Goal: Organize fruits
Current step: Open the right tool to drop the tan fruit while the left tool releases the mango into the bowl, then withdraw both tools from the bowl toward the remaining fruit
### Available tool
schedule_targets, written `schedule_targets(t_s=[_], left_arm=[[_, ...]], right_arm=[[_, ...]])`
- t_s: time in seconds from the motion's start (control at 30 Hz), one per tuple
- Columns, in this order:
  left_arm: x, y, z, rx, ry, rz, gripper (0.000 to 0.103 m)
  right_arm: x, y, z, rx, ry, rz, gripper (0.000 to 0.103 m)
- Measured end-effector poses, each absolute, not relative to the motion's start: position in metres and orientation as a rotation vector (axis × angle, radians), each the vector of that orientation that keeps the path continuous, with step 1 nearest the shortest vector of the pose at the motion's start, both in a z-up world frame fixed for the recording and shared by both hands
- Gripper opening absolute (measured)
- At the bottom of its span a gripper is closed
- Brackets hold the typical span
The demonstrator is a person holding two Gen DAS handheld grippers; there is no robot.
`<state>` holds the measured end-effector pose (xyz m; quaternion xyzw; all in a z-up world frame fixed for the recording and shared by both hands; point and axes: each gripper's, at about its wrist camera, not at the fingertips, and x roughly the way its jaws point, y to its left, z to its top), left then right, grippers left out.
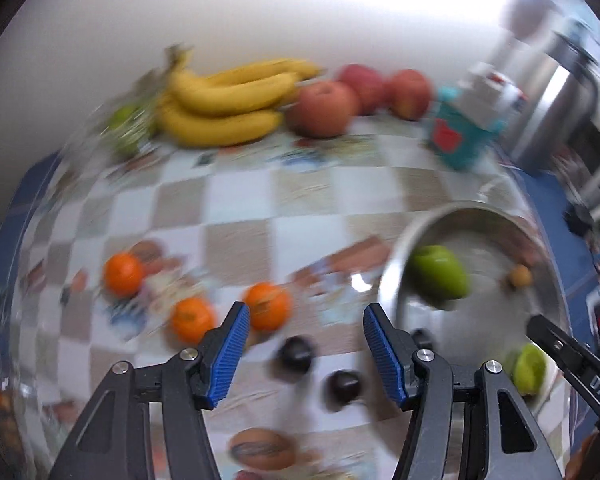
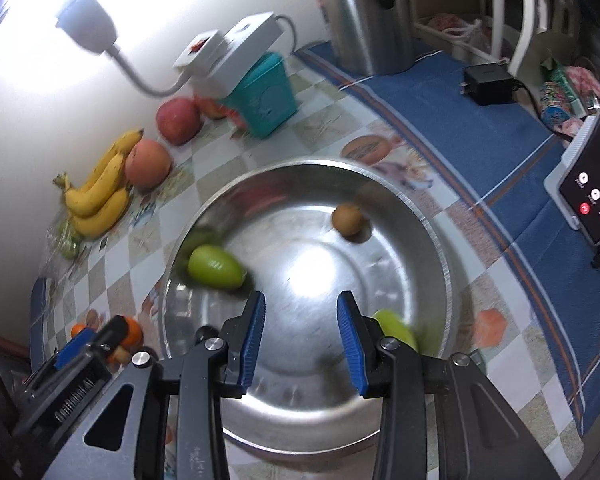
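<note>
My right gripper (image 2: 300,300) hangs open over a steel bowl (image 2: 440,240), with nothing between its blue pads. In the bowl lie a blurred green fruit (image 2: 216,266), a second green fruit (image 2: 396,328) partly behind my right finger, and a small brown fruit (image 2: 350,220). My left gripper (image 1: 304,312) is open and empty above the checked tablecloth, left of the bowl (image 1: 396,264). Three oranges (image 1: 268,306) (image 1: 192,318) (image 1: 124,274) and two dark plums (image 1: 296,354) (image 1: 342,386) lie under and around it. Bananas (image 1: 224,108) and three apples (image 1: 324,108) sit by the wall.
A teal box (image 2: 264,96) carrying a white power strip stands behind the bowl, beside a gooseneck lamp (image 2: 88,24) and a steel kettle (image 2: 372,12). A phone on a stand (image 2: 592,192) and a black charger (image 2: 488,84) sit on the blue cloth at right. Green grapes (image 2: 66,244) lie by the bananas.
</note>
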<state>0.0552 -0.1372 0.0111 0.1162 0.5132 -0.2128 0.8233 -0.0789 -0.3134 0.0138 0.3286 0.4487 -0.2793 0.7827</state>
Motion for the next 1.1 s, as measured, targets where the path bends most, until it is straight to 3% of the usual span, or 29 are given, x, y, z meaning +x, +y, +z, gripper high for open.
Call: schedule_targets(t_s=[0.2, 0.27, 0.37, 0.57, 0.7, 0.77, 1.0, 1.1], left_arm=[[0.080, -0.080, 0.002, 0.183, 1.147, -0.267, 0.063], [0.085, -0.065, -0.001, 0.161, 1.159, -0.221, 0.068], [0.091, -0.045, -0.006, 0.138, 1.180, -0.163, 0.074], [0.113, -0.030, -0.023, 0.124, 1.249, -0.115, 0.081], [0.113, -0.028, -0.016, 0.072, 1.232, -0.116, 0.094], [0.106, -0.028, -0.008, 0.076, 1.205, -0.122, 0.102], [0.093, -0.027, 0.011, 0.073, 1.192, -0.138, 0.103], [0.091, -0.020, 0.011, 0.068, 1.215, -0.133, 0.103]], right_arm=[[-0.068, -0.296, 0.008, 0.698, 1.012, -0.550, 0.038], [-0.063, -0.288, 0.008, 0.679, 1.019, -0.536, 0.038], [-0.056, -0.276, 0.005, 0.660, 1.035, -0.517, 0.059], [-0.026, -0.260, 0.002, 0.564, 1.098, -0.502, 0.067], [-0.013, -0.252, 0.020, 0.544, 1.043, -0.469, 0.081], [-0.016, -0.245, 0.028, 0.536, 1.001, -0.458, 0.083], [-0.033, -0.230, 0.037, 0.568, 0.968, -0.423, 0.083], [-0.033, -0.223, 0.037, 0.571, 0.981, -0.413, 0.093]])
